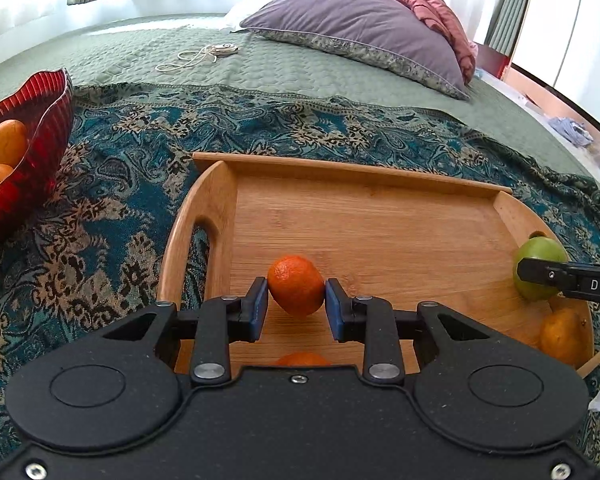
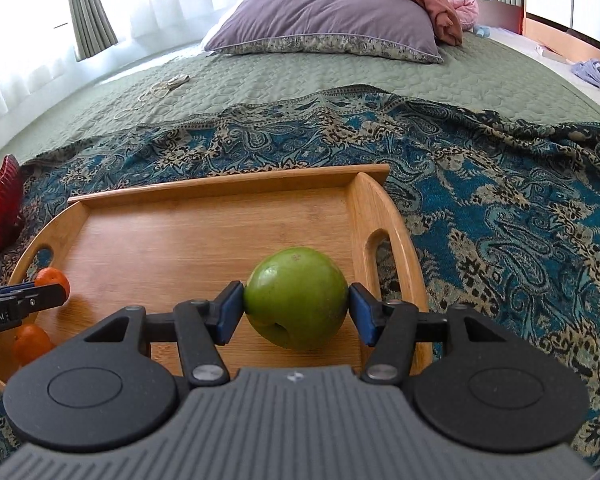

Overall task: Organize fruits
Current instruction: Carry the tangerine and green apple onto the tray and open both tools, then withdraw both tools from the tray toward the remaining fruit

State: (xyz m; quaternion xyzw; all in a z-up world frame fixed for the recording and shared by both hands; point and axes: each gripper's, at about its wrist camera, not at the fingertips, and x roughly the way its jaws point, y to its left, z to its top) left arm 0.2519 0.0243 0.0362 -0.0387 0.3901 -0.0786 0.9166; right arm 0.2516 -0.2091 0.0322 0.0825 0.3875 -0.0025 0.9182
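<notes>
My left gripper (image 1: 296, 304) is shut on a small orange mandarin (image 1: 296, 285) above the left part of a wooden tray (image 1: 372, 176). My right gripper (image 2: 296, 312) is shut on a green apple (image 2: 298, 296) above the right part of the same tray (image 2: 220, 188); the apple (image 1: 538, 266) and that gripper also show at the right of the left wrist view. A second mandarin (image 1: 302, 359) lies on the tray under my left gripper. A yellow-orange fruit (image 1: 562, 336) lies at the tray's right end. A red glass bowl (image 1: 40, 136) at far left holds orange fruits.
The tray lies on a blue patterned cloth (image 1: 120, 208) spread over a green quilted bed. A purple pillow (image 1: 364, 28) and pink bedding lie at the far end. A cord with a small device (image 1: 204, 54) lies on the quilt. The bed's right edge is near.
</notes>
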